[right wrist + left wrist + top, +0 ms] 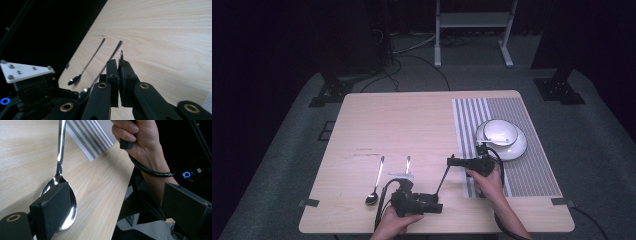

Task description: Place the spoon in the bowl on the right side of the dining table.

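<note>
- Pale wood desk [402, 120] is carrying everything, with the person sitting at its near edge and both forearms coming in from below.
- Left claw [115, 195] is hovering low at the near edge, jaws standing wide apart and gripping nothing. One pad is hanging just over the bowl of the nearer spoon [60, 157]. Judging by that, it is lining up for a pick there.
- That spoon is lying flat on the bare wood, handle pointing away from the person. A second spoon [374, 187] is lying parallel to it on its left, apart and untouched, so the cutlery is waiting in a row for collection.
- Right claw [117, 61] is sitting a little farther in, beside the mat's near corner. Its jaws are pinched tight on a thin dark stick [442, 181].
- The stick is slanting from the jaws down toward the left claw. Whether its low end is touching the wood I cannot tell. The grip near one end is probably leaving the length free for placing.
- Striped placemat [532, 170] is covering the right side, marking where a setting is being laid.
- White bowl [498, 131] is tilting on a white plate [517, 150] at the mat's far half.
- Grey carpet and a metal frame [472, 20] are lying beyond.
</note>
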`<state>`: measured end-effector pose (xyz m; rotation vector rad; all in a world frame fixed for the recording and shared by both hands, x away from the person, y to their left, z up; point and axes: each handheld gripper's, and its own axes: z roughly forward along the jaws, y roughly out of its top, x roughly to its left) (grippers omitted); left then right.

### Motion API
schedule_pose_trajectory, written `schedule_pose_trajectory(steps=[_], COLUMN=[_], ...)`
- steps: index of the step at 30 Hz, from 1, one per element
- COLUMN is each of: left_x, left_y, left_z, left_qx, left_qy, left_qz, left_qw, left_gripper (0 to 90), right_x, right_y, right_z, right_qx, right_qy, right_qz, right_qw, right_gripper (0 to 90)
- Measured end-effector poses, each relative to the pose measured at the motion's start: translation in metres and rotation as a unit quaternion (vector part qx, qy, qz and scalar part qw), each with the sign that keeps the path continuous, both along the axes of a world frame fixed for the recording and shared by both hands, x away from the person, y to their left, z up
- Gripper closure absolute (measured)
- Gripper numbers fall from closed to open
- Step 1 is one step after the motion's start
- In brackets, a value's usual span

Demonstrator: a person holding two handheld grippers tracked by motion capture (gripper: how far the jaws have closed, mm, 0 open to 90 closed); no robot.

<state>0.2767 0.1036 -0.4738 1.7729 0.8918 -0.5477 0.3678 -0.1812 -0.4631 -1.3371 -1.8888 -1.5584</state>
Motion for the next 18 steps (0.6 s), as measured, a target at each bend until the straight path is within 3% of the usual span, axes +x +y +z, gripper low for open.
schedule_pose_trajectory(steps=[2, 18], left_x=[-0.001, 0.0], left_y=[0.001, 0.007], left_z=[0.001, 0.006], left_qx=[-0.002, -0.009], left_qy=[0.002, -0.007], left_qz=[0.001, 0.008], left_qw=[1.0, 0.9999], left_gripper=[7.5, 7.5], right_x=[0.001, 0.009], right_y=[0.0, -0.011], right_z=[0.003, 0.02], right_qx=[0.011, 0.011], right_qy=[0.006, 0.004], right_qz=[0.001, -0.019], right_qw=[0.9999, 0.9998], right_gripper=[88.7, 88.9])
